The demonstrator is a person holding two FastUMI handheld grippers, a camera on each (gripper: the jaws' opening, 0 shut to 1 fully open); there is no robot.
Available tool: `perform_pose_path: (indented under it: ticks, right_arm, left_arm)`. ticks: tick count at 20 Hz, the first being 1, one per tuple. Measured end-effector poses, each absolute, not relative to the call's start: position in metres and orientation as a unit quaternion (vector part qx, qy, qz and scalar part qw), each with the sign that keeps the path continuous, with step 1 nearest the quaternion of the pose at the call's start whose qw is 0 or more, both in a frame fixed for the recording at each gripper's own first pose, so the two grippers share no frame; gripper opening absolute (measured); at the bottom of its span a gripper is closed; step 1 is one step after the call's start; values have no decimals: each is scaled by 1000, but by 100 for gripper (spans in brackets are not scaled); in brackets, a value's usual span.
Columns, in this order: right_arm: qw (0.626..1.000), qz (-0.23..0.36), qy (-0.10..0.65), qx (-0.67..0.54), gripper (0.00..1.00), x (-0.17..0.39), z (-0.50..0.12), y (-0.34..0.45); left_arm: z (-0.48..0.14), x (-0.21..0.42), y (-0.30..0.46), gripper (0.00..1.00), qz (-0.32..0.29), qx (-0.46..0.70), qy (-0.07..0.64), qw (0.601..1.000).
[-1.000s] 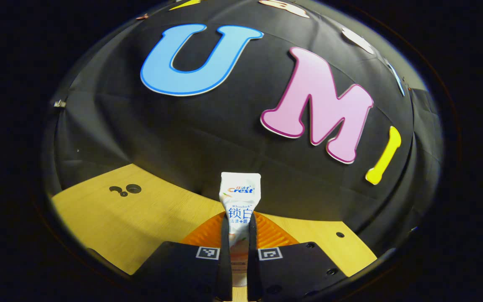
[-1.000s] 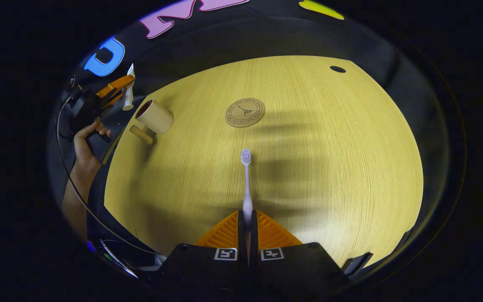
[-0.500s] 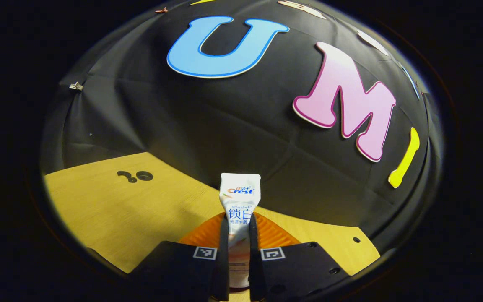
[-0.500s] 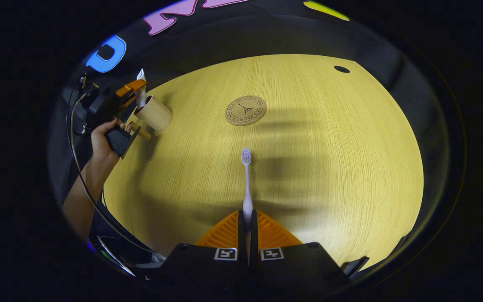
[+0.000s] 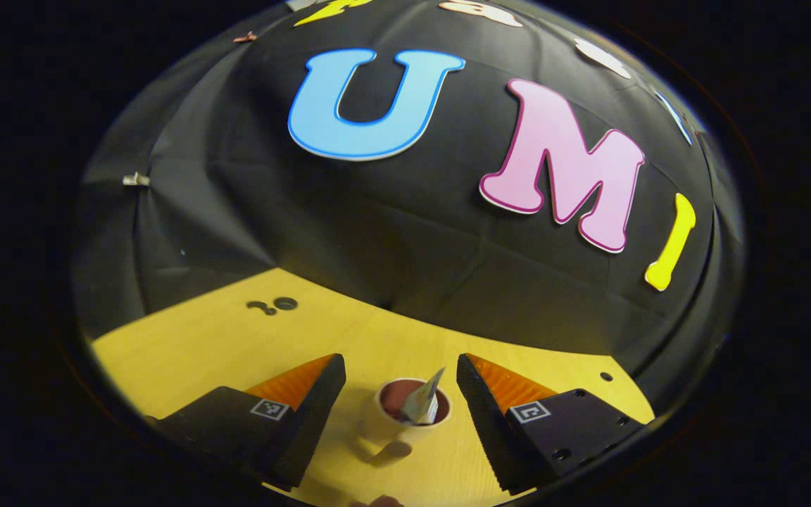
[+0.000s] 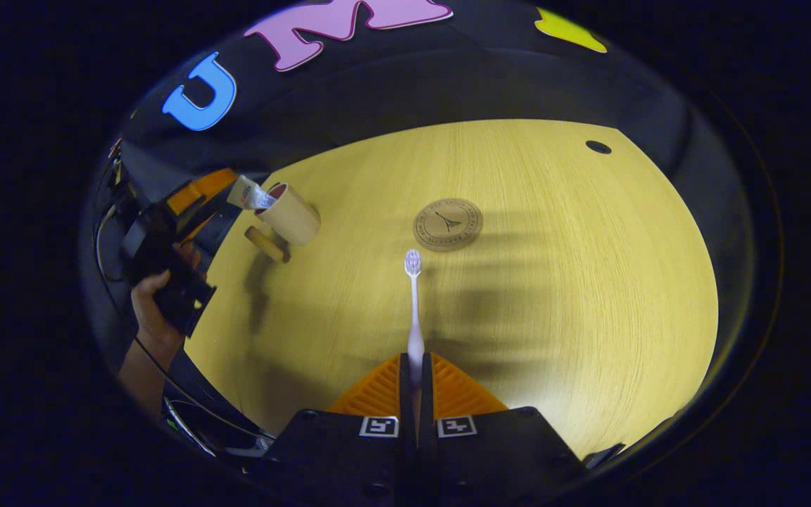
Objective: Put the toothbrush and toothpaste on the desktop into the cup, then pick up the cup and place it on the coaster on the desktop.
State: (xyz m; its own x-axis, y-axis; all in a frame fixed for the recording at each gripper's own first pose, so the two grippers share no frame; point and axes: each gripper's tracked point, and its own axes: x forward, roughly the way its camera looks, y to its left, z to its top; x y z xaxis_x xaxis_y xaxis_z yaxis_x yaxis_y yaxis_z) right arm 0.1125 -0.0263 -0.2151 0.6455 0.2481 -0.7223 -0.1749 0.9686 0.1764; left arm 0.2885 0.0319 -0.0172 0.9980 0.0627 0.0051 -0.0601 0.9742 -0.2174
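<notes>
While toothpaste (image 5: pixel 421 406) sits in cup (image 5: pixel 412 415), coaster (image 6: pixel 448 224) mid-desktop (image 6: pixel 553 282), unobstructed.

Black gripper bodies (image 5: pixel 560 436) carry square tag markings (image 6: pixel 377 426), screws, a trailing black cable (image 6: pixel 187 394)

Toothpaste (image 5: pixel 422 405) tilted in cup (image 5: pixel 412 415)
</notes>
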Motion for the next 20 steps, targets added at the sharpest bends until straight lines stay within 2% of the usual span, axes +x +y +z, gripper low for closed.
perform_pose_path:
  ticks: [8,12,20]
  right_arm:
    - [931,176,316,44,5,170,-139,48]
    - [937,207,281,34,5,197,-116,88]
    - [945,260,200,7,5,251,-86,168]
  left_arm:
    - [-58,164,41,97,46,-101,34,993]
    - [-90,142,50,97,64,-123,70,988]
    - [-97,132,68,98,90,-147,69,983]
